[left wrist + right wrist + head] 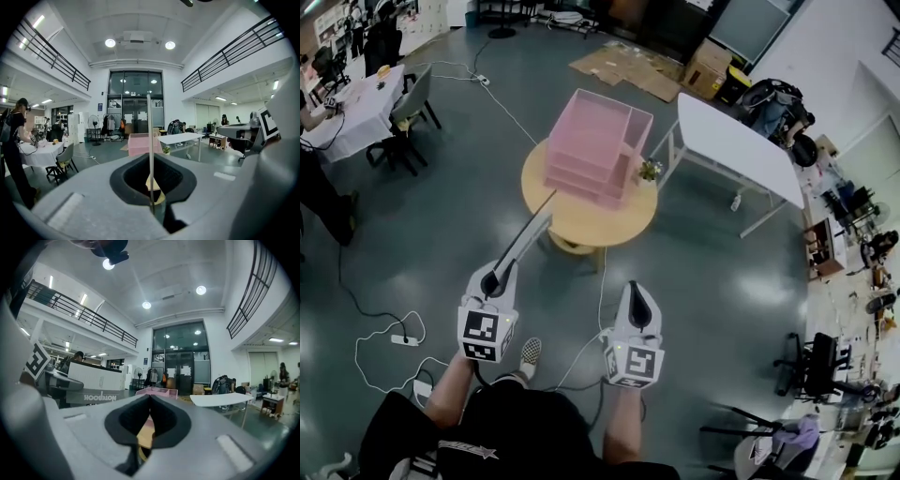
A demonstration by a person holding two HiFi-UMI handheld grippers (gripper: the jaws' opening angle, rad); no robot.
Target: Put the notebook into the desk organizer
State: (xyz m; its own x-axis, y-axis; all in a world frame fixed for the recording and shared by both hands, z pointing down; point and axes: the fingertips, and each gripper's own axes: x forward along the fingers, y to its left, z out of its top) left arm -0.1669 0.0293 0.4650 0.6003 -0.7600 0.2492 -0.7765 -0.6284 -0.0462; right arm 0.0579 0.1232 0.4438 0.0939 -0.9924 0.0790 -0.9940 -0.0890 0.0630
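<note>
A pink desk organizer (595, 145) with stacked trays stands on a round wooden table (581, 220), ahead of both grippers. My left gripper (492, 281) is shut on a thin grey notebook (528, 237), which slants up toward the table's near edge. In the left gripper view the notebook (149, 140) shows edge-on as a thin upright line between the jaws, with the organizer (140, 143) far behind. My right gripper (636, 289) hangs beside it, shut and empty. In the right gripper view the notebook (96, 385) is at the left and the organizer (157, 391) straight ahead.
A small potted plant (651, 170) sits on the round table beside the organizer. A white rectangular table (736, 150) stands to the right. Cables and a power strip (405, 339) lie on the floor at the left. Flattened cardboard (628, 67) lies beyond.
</note>
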